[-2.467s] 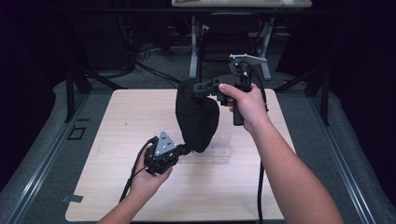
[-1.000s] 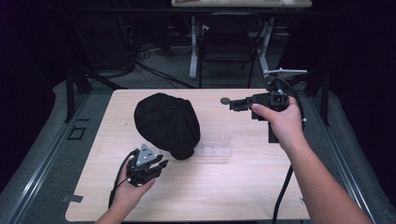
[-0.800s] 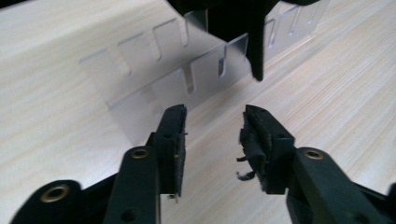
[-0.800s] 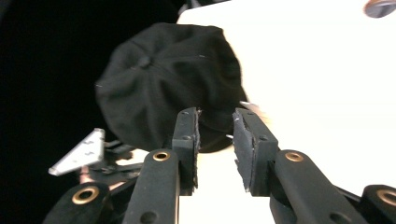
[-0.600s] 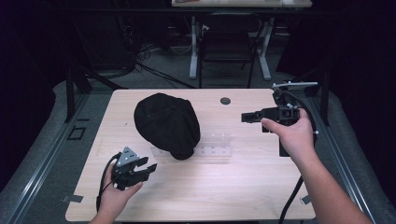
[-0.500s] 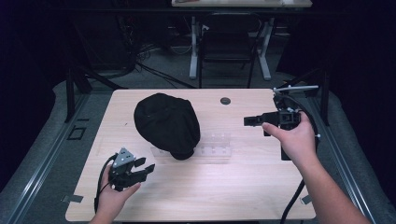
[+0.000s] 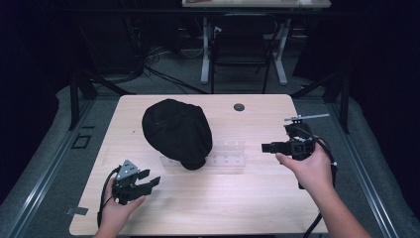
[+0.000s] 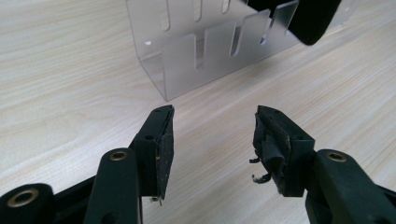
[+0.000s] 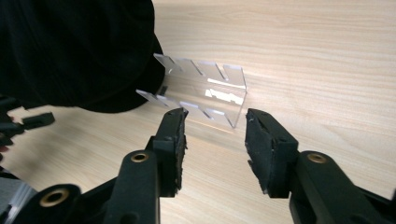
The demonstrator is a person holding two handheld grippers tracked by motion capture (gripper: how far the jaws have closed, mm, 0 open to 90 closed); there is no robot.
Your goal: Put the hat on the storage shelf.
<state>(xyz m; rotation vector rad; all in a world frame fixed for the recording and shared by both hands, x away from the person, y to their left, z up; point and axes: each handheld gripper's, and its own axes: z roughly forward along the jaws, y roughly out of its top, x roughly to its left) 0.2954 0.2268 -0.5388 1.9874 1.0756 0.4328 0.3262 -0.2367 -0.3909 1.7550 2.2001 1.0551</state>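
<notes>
Both hand-held grippers (image 7: 148, 182) (image 7: 267, 147) have opened, now clear of the cap (image 7: 177, 130).

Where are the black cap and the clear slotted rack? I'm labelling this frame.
black cap (image 7: 176, 130), high view, on its crown.
clear slotted rack (image 7: 229, 159), high view, on its bare right part beside the cap.

Black cap (image 7: 176, 131), clear plastic rack (image 7: 225, 159), pale wood-grain table (image 7: 257, 198).

Cap (image 7: 176, 130) on clear rack (image 7: 229, 157), mid-table (image 7: 277, 208); tools either side.
</notes>
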